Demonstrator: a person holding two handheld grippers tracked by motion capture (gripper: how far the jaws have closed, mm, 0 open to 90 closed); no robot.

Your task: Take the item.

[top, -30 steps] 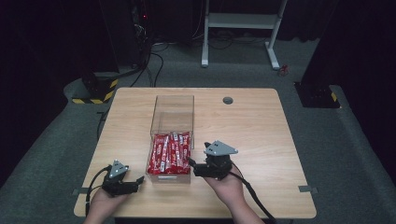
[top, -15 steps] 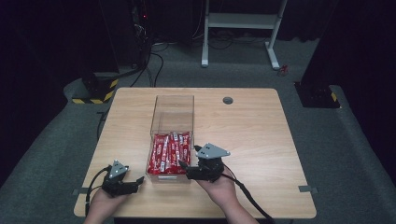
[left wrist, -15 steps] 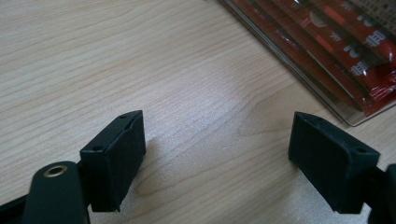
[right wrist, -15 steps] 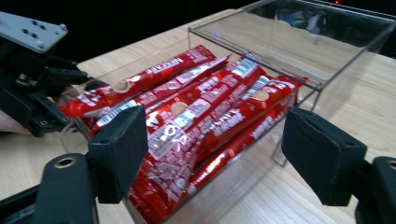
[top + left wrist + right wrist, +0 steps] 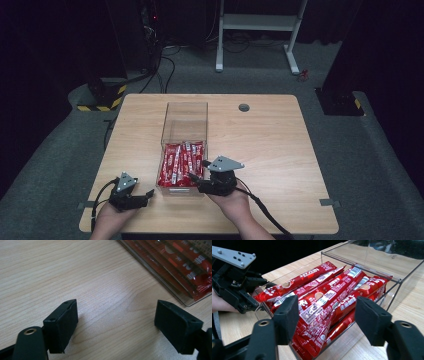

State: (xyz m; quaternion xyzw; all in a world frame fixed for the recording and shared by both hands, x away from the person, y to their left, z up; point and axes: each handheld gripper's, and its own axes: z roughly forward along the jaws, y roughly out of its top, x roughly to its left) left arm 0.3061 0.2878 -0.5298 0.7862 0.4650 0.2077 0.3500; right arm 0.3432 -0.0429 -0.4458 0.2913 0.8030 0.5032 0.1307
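right gripper (image 5: 325, 315) has moved in at the clear plastic box's (image 5: 184, 112) 5 o'clock corner, jaws just closing, half-open around the red snack sticks (image 5: 329, 300), nothing gripped. pick looks imminent. left gripper (image 5: 116, 323) wide open, empty, at box's 7 o'clock.

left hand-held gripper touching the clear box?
Apart. In the left gripper view, bare table shows between the open left hand-held gripper and the clear box.

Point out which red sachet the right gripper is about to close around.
The topmost red sachet, lying slantwise across the pile in the clear box, with its white label panel facing up. It sits between the right gripper jaws, which have just been closing; the others lie beneath or beside it.
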